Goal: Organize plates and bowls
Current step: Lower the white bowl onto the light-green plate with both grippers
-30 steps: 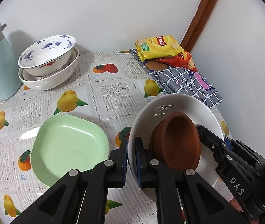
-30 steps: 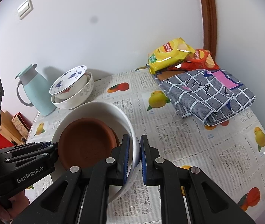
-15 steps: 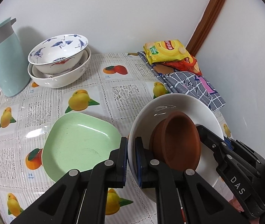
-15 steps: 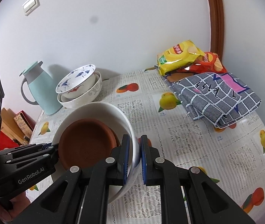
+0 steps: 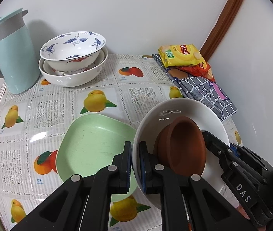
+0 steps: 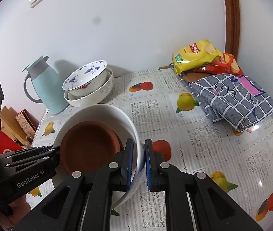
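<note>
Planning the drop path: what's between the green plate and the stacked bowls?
Only bare tablecloth between green plate and stacked bowls, per the left wrist view.

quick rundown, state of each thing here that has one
large white bowl: held off the table, gripped on opposite rims
brown clay bowl: nested in it, tilted
left gripper: shut on rim
right gripper: shut on rim
pale green square plate: flat, empty
blue-patterned bowl: stacked in a white bowl
teal jug: upright, lid on
</note>
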`<state>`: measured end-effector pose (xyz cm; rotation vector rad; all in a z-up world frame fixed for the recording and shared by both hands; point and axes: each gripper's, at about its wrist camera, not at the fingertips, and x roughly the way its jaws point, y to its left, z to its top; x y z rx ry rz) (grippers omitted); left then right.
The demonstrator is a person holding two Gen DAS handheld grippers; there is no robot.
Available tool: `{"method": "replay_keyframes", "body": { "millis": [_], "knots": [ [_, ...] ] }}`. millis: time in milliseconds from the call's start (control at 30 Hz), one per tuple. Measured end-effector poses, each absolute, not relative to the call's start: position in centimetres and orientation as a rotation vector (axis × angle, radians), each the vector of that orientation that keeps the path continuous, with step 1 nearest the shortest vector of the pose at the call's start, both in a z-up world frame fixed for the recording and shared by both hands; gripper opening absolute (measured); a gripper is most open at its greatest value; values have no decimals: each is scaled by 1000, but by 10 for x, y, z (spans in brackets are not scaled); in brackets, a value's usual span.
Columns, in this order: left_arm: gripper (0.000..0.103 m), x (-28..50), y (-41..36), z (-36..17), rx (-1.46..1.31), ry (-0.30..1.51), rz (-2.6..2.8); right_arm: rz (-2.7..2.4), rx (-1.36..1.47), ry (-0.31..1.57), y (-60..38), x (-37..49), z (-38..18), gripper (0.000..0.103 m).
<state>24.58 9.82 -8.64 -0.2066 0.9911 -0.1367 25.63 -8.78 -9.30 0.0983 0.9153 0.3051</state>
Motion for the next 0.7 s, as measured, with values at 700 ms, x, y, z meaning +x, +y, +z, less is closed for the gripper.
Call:
{"method": "replay_keyframes", "body": {
  "millis": [700],
  "knots": [
    [8, 249, 127, -88, -229, 985, -101, 342, 93, 923, -59, 263, -97, 12]
  ]
}}
